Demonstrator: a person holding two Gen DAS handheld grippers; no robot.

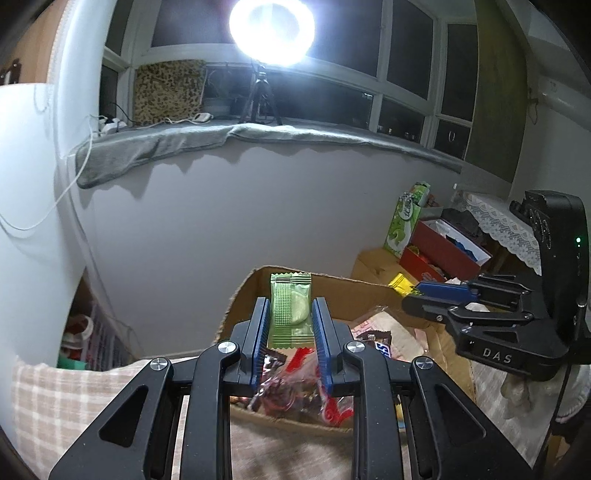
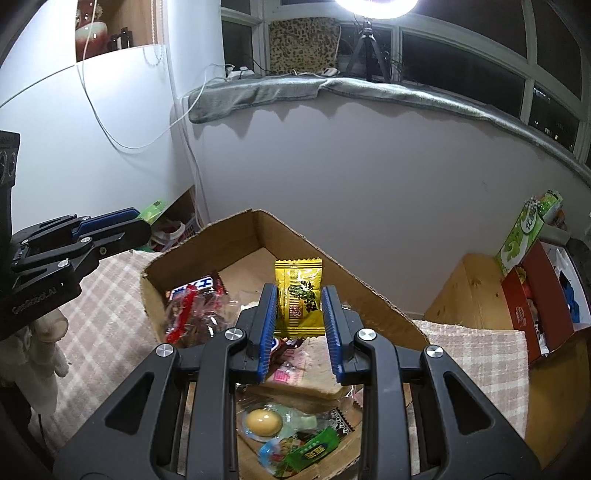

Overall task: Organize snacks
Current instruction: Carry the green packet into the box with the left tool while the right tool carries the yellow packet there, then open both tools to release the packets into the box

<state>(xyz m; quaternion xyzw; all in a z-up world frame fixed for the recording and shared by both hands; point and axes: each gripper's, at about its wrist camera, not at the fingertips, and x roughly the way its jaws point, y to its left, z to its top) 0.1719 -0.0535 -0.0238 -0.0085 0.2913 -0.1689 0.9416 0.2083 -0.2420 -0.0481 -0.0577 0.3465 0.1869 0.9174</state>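
Note:
My left gripper [image 1: 290, 312] is shut on a green snack packet [image 1: 290, 309] and holds it upright above an open cardboard box [image 1: 242, 295] of snacks. My right gripper [image 2: 299, 308] is shut on a yellow snack packet [image 2: 299, 295] and holds it upright above the same box [image 2: 236, 240]. The box holds a Snickers bar [image 2: 195, 286], a red-trimmed clear bag [image 2: 184, 314], a jelly cup [image 2: 263, 422] and a small green packet [image 2: 314, 448]. The right gripper shows in the left wrist view [image 1: 424, 295], the left gripper in the right wrist view [image 2: 142, 225].
The box stands on a pink checked cloth [image 2: 107, 317]. To the right a wooden stand [image 2: 476, 291] carries a red box [image 2: 535, 306] and a green carton [image 2: 521, 232]. A white wall [image 2: 369, 177] rises behind the box, with a grey-blanketed windowsill [image 1: 258, 136] and a ring light [image 1: 271, 31].

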